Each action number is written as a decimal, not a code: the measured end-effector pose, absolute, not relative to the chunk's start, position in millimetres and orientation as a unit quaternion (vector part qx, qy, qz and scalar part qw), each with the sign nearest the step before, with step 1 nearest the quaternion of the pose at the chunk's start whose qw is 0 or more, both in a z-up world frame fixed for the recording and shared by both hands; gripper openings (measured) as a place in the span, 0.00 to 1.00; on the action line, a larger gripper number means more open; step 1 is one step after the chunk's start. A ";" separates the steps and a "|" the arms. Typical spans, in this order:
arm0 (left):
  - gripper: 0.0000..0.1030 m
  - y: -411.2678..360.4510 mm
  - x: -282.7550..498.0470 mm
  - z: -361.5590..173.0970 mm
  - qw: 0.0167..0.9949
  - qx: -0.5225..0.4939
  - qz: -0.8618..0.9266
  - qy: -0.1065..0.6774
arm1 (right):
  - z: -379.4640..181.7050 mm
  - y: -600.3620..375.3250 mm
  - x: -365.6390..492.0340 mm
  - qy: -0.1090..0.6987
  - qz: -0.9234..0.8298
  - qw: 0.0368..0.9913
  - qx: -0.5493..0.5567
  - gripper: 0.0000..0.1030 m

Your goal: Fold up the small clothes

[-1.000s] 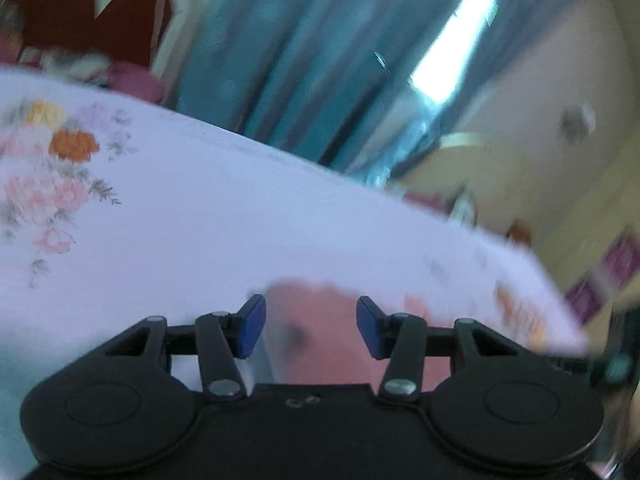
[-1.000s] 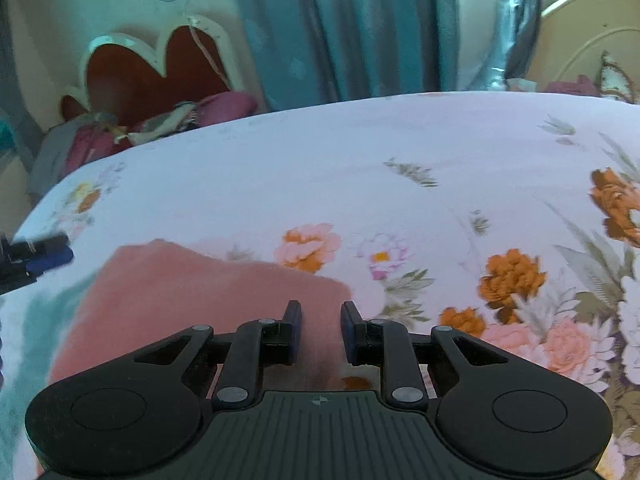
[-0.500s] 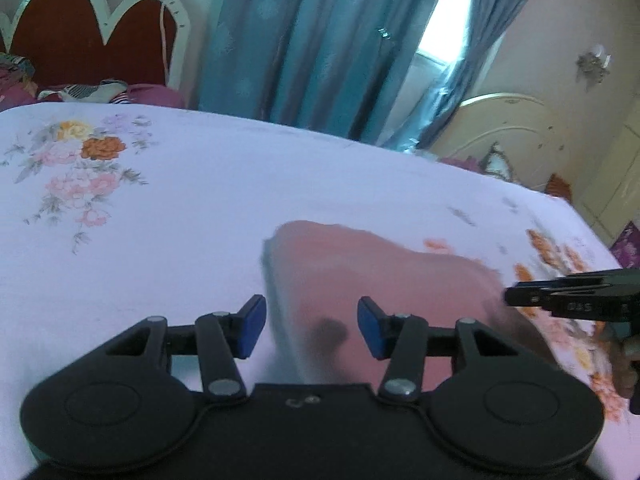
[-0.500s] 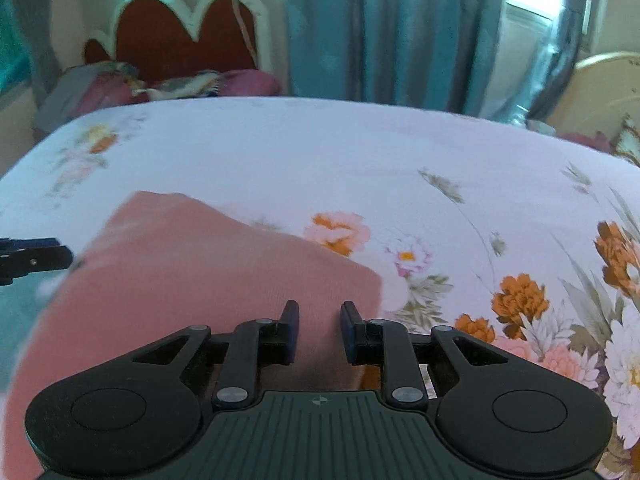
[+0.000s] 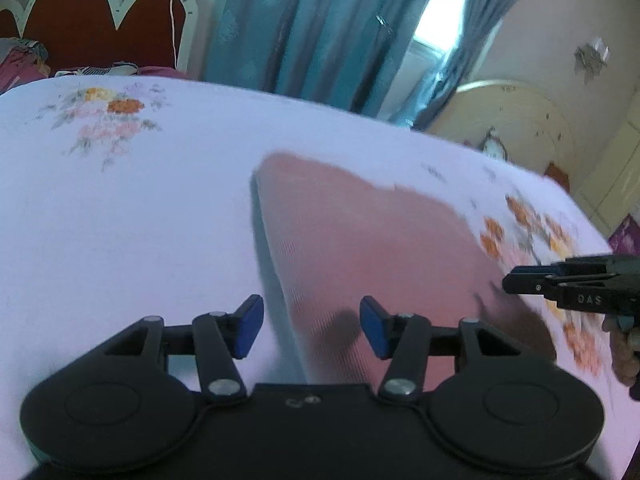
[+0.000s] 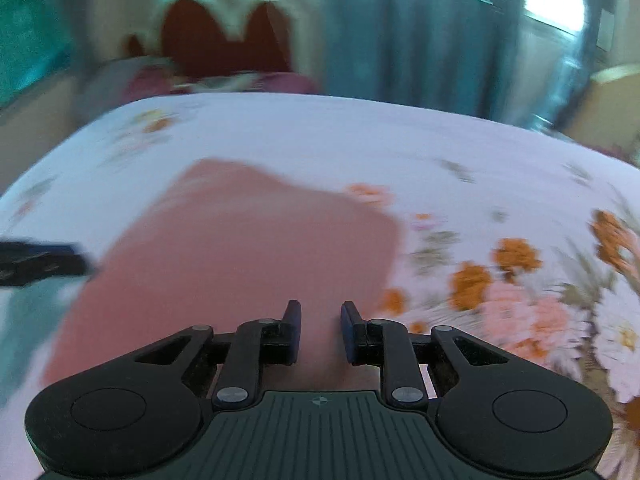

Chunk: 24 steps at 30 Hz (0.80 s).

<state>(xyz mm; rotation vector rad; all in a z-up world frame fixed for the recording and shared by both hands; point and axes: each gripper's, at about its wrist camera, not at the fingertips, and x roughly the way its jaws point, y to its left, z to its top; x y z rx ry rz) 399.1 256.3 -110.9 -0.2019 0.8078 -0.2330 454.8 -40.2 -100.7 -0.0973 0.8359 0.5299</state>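
Cloth: pink garment (image 5: 372, 248) lies flat on the floral bed sheet (image 5: 132, 216).
Left gripper (image 5: 311, 327): jaws spread, above the cloth's edge.
Right gripper (image 6: 320, 332): jaws narrowly parted, empty.

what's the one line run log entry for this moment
stage: pre-grasp | pink cloth flat on floral bedsheet | left gripper open, empty | right gripper open, empty

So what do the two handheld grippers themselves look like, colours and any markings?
The left gripper is matte black with two round discs, silver pivot screws and blue pads. The right gripper is also black with silver screws, but has dark fingers and a ribbed grey-green centre plate bearing a small crosshair mark. Its side shows white letters, blurred.
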 end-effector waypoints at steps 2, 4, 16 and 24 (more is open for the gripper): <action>0.50 248.7 388.7 -117.9 0.905 -0.089 -0.111 0.401 | -109.3 -34.6 442.4 0.397 0.262 0.875 -0.093 0.22; 0.53 247.1 381.4 -124.1 0.903 -0.091 -0.099 0.408 | -126.2 -38.1 444.1 0.397 0.202 0.885 -0.135 0.22; 0.50 216.9 282.4 -86.0 0.923 -0.082 -0.055 0.373 | -72.5 -111.4 352.4 0.368 0.157 0.916 -0.025 0.22; 0.62 163.2 212.9 -43.9 0.945 -0.047 -0.048 0.321 | -36.9 -107.4 265.9 0.355 0.162 0.920 -0.032 0.22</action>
